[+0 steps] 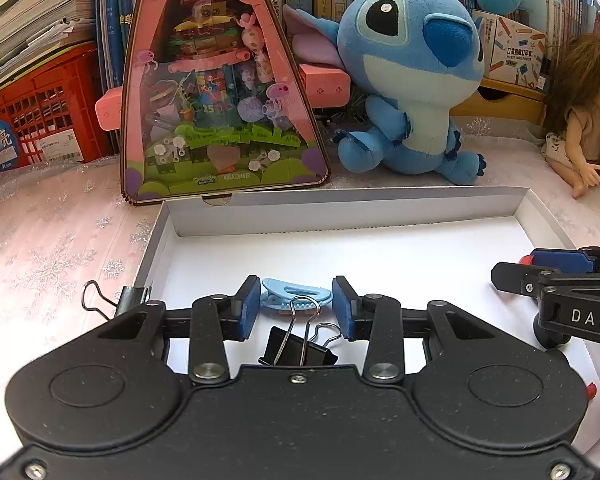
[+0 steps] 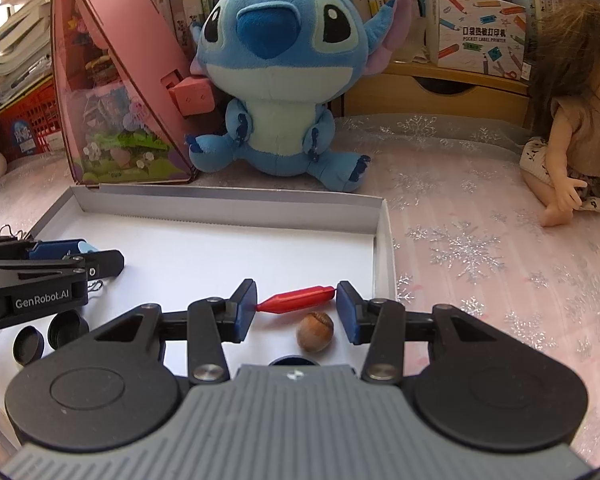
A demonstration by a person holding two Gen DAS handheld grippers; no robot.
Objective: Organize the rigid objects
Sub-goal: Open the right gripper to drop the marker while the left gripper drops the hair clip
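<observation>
A shallow white box (image 1: 340,208) lies on the table. My left gripper (image 1: 296,306) is open over its near left part, fingers either side of a light blue hair clip (image 1: 296,294); a black binder clip (image 1: 300,344) lies just nearer. Another binder clip (image 1: 116,298) sits on the box's left rim. My right gripper (image 2: 296,306) is open over the box's (image 2: 236,196) right part; a red plastic piece (image 2: 296,299) spans between its fingertips and a hazelnut (image 2: 315,331) lies just nearer. Whether the pads touch either piece is unclear. Two black caps (image 2: 52,334) lie at the left.
A pink triangular toy-set box (image 1: 220,80), a blue plush toy (image 1: 412,80) and a doll (image 1: 588,120) stand behind the white box on a pink snowflake cloth (image 2: 480,248). A red crate (image 1: 40,116), stacked papers and bookshelves are further back.
</observation>
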